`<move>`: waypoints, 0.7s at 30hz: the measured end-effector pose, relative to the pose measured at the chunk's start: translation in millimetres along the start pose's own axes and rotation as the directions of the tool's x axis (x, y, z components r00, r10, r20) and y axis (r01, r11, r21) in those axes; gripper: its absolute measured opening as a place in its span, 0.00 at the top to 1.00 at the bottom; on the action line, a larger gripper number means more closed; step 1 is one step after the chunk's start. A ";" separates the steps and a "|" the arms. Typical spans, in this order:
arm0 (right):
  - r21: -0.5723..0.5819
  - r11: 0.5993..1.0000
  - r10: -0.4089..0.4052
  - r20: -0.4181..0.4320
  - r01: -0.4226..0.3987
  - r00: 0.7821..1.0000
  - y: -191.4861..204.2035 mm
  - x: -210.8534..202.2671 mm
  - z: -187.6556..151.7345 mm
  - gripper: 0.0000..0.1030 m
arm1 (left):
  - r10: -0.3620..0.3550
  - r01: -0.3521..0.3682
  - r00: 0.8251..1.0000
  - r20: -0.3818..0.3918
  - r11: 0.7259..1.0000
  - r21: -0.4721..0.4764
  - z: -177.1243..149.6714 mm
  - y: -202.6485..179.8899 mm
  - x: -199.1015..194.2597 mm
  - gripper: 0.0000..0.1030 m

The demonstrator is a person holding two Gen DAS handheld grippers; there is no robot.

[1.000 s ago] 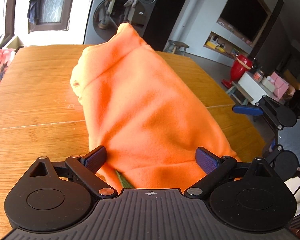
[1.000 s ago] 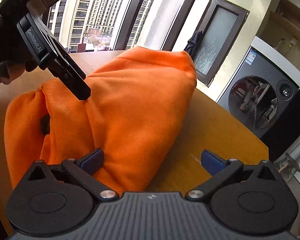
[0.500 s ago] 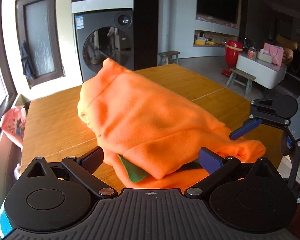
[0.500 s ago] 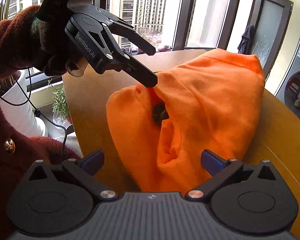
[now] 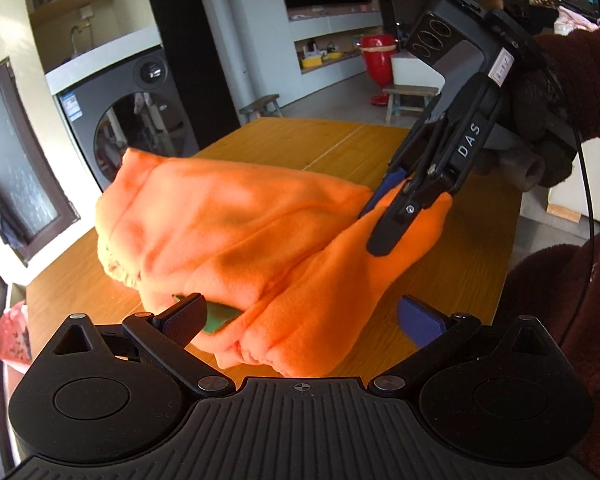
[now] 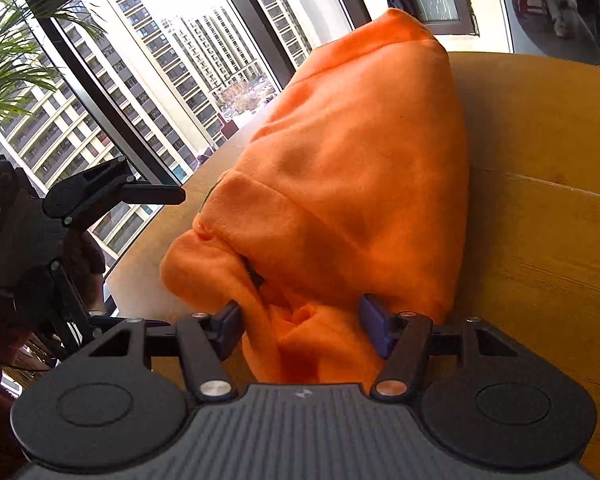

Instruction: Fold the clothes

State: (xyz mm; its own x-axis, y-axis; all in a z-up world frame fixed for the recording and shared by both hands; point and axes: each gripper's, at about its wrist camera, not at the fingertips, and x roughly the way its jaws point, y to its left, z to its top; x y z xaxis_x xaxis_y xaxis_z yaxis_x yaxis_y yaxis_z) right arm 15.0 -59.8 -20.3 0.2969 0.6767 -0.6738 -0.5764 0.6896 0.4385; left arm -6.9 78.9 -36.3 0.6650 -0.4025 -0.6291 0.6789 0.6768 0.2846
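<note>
On a wooden table (image 5: pixel 308 140), an orange fleece garment (image 5: pixel 260 232) lies lengthwise away from both tools. The right gripper (image 6: pixel 300 330), nearer, has just been closing on a bunched end between its jaws; the left gripper (image 5: pixel 300 316) stands open around the near hem. "DAS" marks the right tool.

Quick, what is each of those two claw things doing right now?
Left gripper: open, its blue pads either side of the orange garment, not pinching it.
Right gripper: just been closing on a bunched end of the garment.
</note>
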 end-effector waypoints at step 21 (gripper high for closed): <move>-0.363 0.867 -0.252 0.273 0.342 0.928 20.8 -80.3 -22.7 0.05 | -0.231 0.238 0.969 0.090 0.769 -0.593 -15.2 108.0 64.3 0.00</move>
State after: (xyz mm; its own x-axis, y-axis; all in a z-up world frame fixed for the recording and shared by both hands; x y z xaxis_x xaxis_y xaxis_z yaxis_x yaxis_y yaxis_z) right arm -38.1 -105.7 29.4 0.6290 0.5251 -0.5733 -0.6745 0.7352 -0.0668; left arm 104.4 135.5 -57.0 0.5153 -0.6015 -0.6104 0.4958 0.7902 -0.3602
